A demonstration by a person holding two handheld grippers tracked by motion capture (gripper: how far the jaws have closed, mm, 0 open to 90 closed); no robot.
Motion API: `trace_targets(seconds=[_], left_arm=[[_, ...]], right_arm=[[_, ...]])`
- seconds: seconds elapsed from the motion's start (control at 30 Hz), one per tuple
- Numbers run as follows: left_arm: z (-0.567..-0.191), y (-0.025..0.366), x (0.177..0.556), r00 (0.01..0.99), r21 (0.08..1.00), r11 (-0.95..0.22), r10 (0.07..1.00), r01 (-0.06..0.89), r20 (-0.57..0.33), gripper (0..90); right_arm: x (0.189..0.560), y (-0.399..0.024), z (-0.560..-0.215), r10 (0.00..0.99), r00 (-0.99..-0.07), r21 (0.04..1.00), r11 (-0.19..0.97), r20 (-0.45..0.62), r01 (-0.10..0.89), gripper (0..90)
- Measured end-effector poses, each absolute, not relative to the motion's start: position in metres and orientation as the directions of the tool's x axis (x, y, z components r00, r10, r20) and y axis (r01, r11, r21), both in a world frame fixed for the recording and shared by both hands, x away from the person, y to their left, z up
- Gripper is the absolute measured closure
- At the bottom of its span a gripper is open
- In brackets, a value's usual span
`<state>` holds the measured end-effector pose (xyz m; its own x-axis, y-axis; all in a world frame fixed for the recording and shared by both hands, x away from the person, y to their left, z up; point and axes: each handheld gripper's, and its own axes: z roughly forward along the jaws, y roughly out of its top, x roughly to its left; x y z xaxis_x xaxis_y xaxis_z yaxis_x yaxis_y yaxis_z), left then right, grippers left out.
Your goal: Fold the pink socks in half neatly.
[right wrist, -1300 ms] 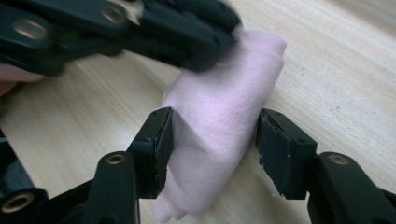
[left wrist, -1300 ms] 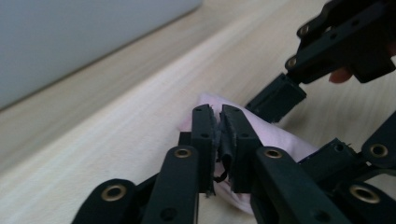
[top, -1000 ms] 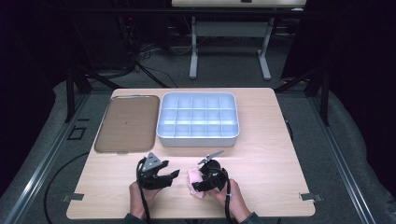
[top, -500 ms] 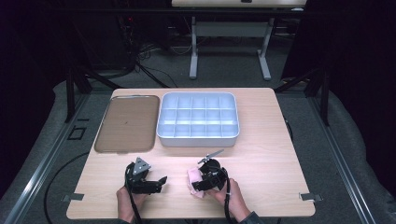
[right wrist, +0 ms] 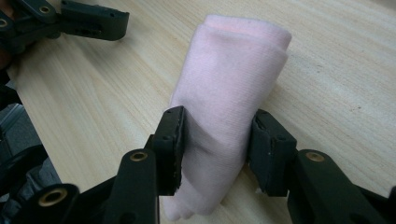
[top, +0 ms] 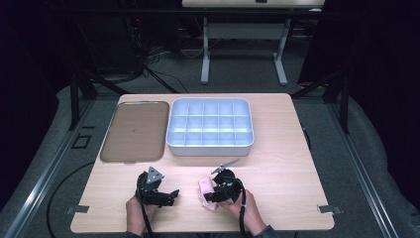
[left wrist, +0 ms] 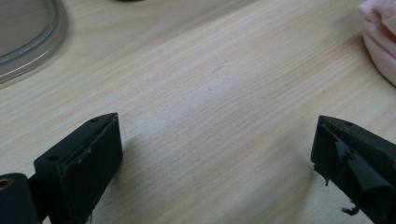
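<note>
A folded pink cloth (top: 204, 192) (right wrist: 233, 74) lies on the wooden table (top: 282, 168) near its front edge. My right gripper (top: 212, 194) (right wrist: 215, 126) reaches in from the right. Its jaws have just been closing and both pads now pinch the cloth across its narrow end. My left gripper (top: 172, 196) (left wrist: 215, 128) lies low over bare wood to the left of the cloth. Its jaws have just been opening and stand wide with nothing between them. The cloth's edge (left wrist: 380, 42) shows beyond its right jaw. In the right gripper view the left gripper (right wrist: 70, 21) sits beyond the cloth.
A white tray (top: 210, 149) divided into several compartments stands at the table's middle back. A flat brown lid (top: 131, 130) lies to its left, and its rim (left wrist: 28, 46) appears in the left gripper view. A hand holds each gripper at the table's front edge.
My left gripper has drawn a little left, away from the cloth, and its jaws have spread wide. My right gripper has stayed put and tightened on the cloth.
</note>
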<state>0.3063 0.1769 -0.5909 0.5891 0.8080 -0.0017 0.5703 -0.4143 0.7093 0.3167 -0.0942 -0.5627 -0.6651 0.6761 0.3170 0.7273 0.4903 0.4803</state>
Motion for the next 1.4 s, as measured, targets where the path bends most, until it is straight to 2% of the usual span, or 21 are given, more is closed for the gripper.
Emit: trace_targets(seconds=[0.2,0.57,1.4], left_arm=[[-0.5922,0.1766,0.3058,0.570,0.711,-0.402,0.821,0.577,0.002,0.2],[-0.5923,0.1761,0.3054,0.565,0.713,-0.398,0.825,0.578,0.003,0.1],[-0.5921,0.1765,0.3057,0.558,0.712,-0.395,0.830,0.580,0.006,0.2]], right_arm=[[0.3181,-0.0940,-0.5622,0.676,-0.657,0.463,0.490,0.332,0.738,62.2],[0.3150,-0.0907,-0.5611,0.665,-0.675,0.489,0.494,0.320,0.719,71.0],[0.3126,-0.0998,-0.5672,0.625,-0.699,0.557,0.462,0.347,0.690,73.8]])
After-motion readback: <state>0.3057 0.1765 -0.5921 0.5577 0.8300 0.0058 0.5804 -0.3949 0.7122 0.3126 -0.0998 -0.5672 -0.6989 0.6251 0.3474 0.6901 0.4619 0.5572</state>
